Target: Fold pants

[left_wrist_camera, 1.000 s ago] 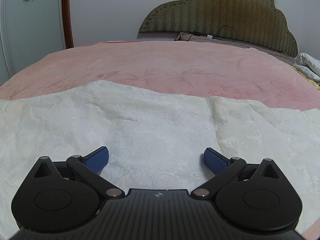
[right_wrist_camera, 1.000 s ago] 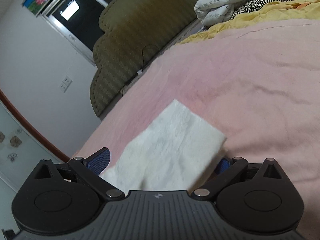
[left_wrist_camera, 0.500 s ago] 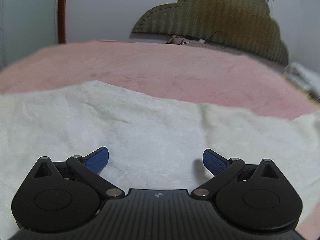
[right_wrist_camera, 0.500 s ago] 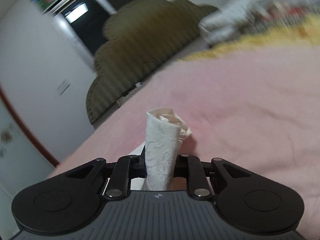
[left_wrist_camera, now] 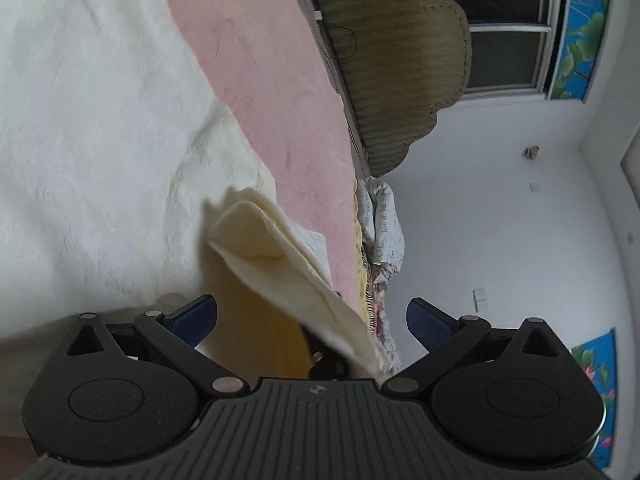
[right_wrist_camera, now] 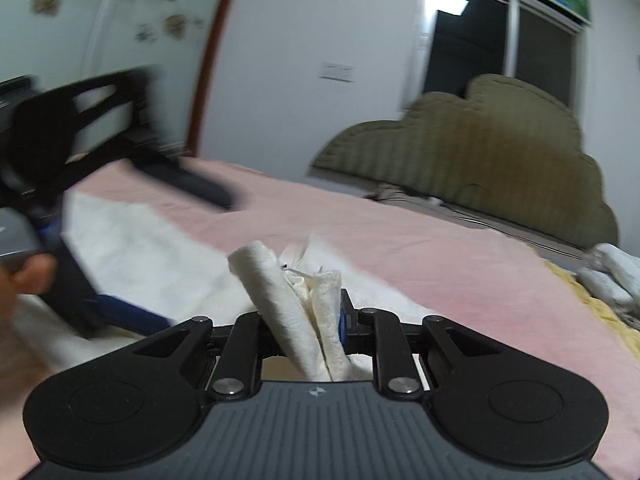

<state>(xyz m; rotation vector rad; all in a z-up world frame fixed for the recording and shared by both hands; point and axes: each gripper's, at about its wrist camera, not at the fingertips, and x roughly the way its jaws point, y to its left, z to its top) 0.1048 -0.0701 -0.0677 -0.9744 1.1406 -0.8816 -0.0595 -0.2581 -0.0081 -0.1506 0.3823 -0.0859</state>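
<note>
The white pants (left_wrist_camera: 92, 128) lie spread on the pink bed (left_wrist_camera: 280, 92). In the left wrist view my left gripper (left_wrist_camera: 312, 316) is open and rolled sideways, with a lifted fold of the pants (left_wrist_camera: 288, 264) hanging between its blue fingertips (left_wrist_camera: 196, 314). My right gripper (right_wrist_camera: 316, 320) is shut on a bunched end of the pants (right_wrist_camera: 280, 288) and holds it above the bed. The left gripper (right_wrist_camera: 80, 184) shows blurred at the left of the right wrist view, over the spread cloth (right_wrist_camera: 136, 240).
An olive padded headboard (right_wrist_camera: 480, 152) stands at the far end of the bed. A heap of bedding (right_wrist_camera: 612, 272) lies at the right side. A white wall with a window (right_wrist_camera: 500, 40) and a door frame (right_wrist_camera: 212, 56) is behind.
The left gripper has rolled sideways and lifted off the cloth. The right gripper, shut on the pant end, has swung left, carrying the fold into the left gripper's opening.
</note>
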